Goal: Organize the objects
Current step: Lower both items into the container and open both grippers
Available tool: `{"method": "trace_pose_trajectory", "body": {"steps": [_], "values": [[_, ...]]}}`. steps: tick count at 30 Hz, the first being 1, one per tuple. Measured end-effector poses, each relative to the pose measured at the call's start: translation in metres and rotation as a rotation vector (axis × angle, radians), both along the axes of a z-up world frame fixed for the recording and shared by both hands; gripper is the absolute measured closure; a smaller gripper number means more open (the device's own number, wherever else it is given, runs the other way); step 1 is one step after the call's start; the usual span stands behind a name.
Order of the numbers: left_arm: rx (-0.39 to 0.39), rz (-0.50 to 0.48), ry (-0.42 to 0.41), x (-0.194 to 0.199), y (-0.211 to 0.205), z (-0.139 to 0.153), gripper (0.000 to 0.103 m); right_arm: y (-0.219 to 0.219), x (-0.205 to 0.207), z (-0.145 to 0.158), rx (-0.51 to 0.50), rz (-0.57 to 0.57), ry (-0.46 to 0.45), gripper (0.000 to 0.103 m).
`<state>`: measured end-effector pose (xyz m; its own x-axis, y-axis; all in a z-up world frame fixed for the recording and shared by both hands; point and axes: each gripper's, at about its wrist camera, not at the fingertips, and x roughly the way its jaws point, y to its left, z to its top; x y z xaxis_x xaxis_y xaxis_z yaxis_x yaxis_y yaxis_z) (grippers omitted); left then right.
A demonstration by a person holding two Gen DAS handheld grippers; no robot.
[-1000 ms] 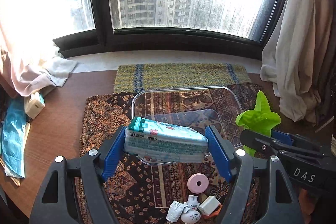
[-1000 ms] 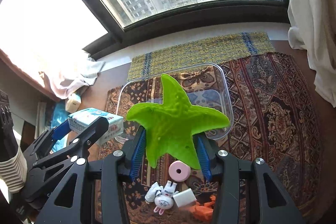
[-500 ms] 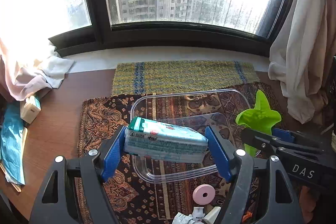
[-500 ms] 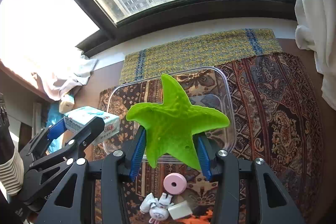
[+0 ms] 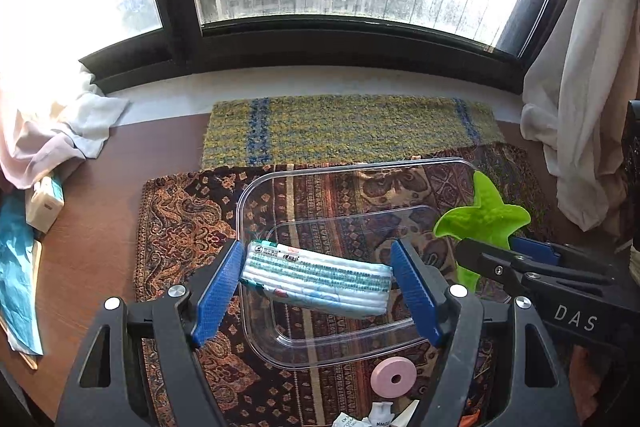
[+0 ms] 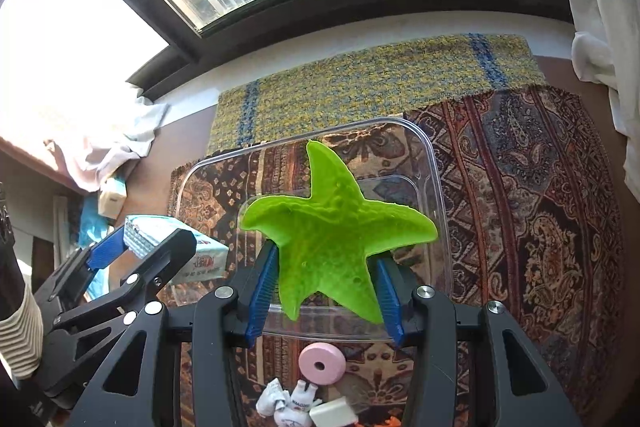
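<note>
My left gripper (image 5: 318, 283) has its jaws spread slightly wider than a teal-and-white tissue pack (image 5: 316, 281), which sits tilted between them over the clear plastic bin (image 5: 256, 187); small gaps show at both pads. The pack also shows in the right wrist view (image 6: 168, 235). My right gripper (image 6: 326, 287) is shut on a green starfish toy (image 6: 332, 231), held above the bin's near right part (image 6: 436, 187). The starfish also shows in the left wrist view (image 5: 486, 217).
The bin rests on a patterned rug (image 6: 540, 207) with a woven yellow-blue mat (image 5: 348, 127) behind it. A pink ring (image 6: 322, 363), a small white figure (image 6: 290, 401) and a white block (image 6: 334, 413) lie in front of the bin. Curtains (image 5: 576, 107) hang at the right.
Both grippers moved forward over the bin. The left jaws have spread apart and the tissue pack has tipped and dropped lower between them. The right gripper still holds the starfish.
</note>
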<state>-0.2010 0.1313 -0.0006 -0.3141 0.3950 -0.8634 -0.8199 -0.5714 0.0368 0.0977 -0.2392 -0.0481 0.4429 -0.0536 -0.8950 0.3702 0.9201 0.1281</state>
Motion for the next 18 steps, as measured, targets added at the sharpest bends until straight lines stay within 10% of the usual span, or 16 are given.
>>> {"method": "trace_pose_trajectory", "body": {"steps": [18], "values": [[-0.011,-0.017,0.058,0.005,-0.017,0.011,0.021,0.005,-0.018,0.015,-0.047,-0.085,-0.026,0.045]]}}
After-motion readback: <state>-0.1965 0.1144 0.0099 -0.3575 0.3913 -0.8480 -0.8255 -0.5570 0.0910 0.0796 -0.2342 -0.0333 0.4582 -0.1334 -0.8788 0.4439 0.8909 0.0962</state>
